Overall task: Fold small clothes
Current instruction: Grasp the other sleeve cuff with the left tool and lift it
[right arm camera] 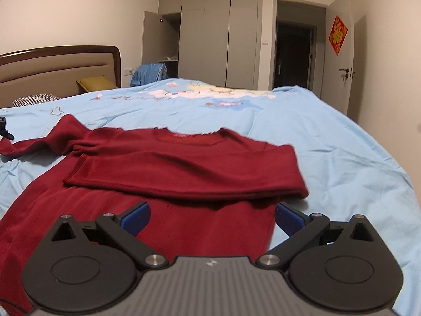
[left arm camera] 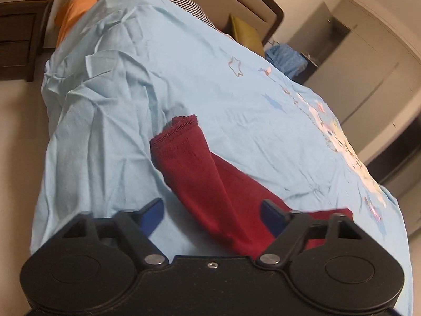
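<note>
A dark red sweater [right arm camera: 168,168] lies flat on the light blue bed cover [right arm camera: 329,142], neck toward the far side. One sleeve is folded across its chest. The other sleeve [left arm camera: 194,166] stretches out sideways, cuff farthest away in the left wrist view. My left gripper [left arm camera: 213,210] is open just above this sleeve, which runs between the blue fingertips [left arm camera: 154,213] without being pinched. My right gripper [right arm camera: 213,216] is open too, hovering over the sweater's lower body with nothing held. A bit of the left gripper [right arm camera: 4,129] shows at the right wrist view's left edge.
The bed's headboard [right arm camera: 60,65] has a checked pillow [right arm camera: 34,98] and a yellow-green cushion [right arm camera: 96,83] against it. Orange pillows [left arm camera: 76,8] and a dark nightstand [left arm camera: 18,34] are by the bed's far corner. A grey wardrobe [right arm camera: 205,36] and a doorway [right arm camera: 294,50] stand beyond.
</note>
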Demonstrator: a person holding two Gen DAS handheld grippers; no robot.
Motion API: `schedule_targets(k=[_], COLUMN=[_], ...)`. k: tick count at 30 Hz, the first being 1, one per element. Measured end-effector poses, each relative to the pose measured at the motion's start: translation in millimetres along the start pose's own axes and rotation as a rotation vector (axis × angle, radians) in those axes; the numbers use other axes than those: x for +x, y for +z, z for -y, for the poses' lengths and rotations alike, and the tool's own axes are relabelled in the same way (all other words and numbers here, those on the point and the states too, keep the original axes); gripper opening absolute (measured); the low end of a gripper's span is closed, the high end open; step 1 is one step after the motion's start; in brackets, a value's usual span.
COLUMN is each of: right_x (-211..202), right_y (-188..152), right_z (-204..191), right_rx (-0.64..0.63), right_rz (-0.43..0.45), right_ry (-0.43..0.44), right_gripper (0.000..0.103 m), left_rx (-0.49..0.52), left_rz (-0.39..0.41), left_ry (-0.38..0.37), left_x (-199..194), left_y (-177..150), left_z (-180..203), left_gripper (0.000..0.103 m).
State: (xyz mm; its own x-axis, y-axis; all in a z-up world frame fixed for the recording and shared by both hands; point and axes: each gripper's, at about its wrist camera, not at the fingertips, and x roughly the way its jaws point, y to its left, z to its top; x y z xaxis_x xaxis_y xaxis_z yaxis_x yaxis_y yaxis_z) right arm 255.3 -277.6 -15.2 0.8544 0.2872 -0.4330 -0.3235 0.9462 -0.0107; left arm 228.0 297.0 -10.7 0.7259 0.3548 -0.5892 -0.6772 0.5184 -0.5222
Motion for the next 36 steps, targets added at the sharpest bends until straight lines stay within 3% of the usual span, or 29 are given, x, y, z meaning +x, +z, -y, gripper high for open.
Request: schedule_targets(k=[3,6,8,10,13,20,26,31,36], right_x=[-2.1,-3.4,-4.6,-5.8,-8.8,-11.9,-13.3,-14.3,-18.0], right_y=[-4.2,-8.3,-10.5,-11.9,-12.8,-10.9,-14.5,-18.6,-18.7], right_z=[-4.0,-5.7,-7.5,-9.2,-13.1,-16.6,-21.8,-25.6,-26.0], right_rx=[0.014,0.025,0.034,0.034,0.024,0.015,0.015,0.028,0.023], right_rz=[-0.015,-0.031,-0.041,-0.045,-0.043,-0.035,-0.041,-0.047,-0.037], right_ry=[0.011,0.016,0.019,0.02,0.018,0.026,0.034,0.046,0.053], right_gripper=[0.103,0.103,0.103,0.103,0.103,0.103,0.103,0.103,0.103], left_rx=[-0.015,-0.089,-0.134,-0.177,-0.19,-0.013,0.154,0.227,0.236], left_rz=[0.015,0.021,0.039,0.064,0.095,0.279,0.406,0.375,0.389], left_ry=[-0.01,-0.047,-0.045,-0.03,-0.025,-0.066,-0.172,-0.145,-0.195], left_x=[8.0,13.3,16.2,15.1,10.3,-18.8,-23.3,-15.6,-26.9], left_y=[-4.9,-10.0,-12.2,-12.7,-9.6,34.2,81.4,77.4,71.1], left_z=[1.5,-6.1,-10.9,-15.4,-15.9,7.9,20.9,28.7,45.6], left_gripper=[0.057,0.053,0.041,0.017,0.008,0.007,0.007,0.007,0.007])
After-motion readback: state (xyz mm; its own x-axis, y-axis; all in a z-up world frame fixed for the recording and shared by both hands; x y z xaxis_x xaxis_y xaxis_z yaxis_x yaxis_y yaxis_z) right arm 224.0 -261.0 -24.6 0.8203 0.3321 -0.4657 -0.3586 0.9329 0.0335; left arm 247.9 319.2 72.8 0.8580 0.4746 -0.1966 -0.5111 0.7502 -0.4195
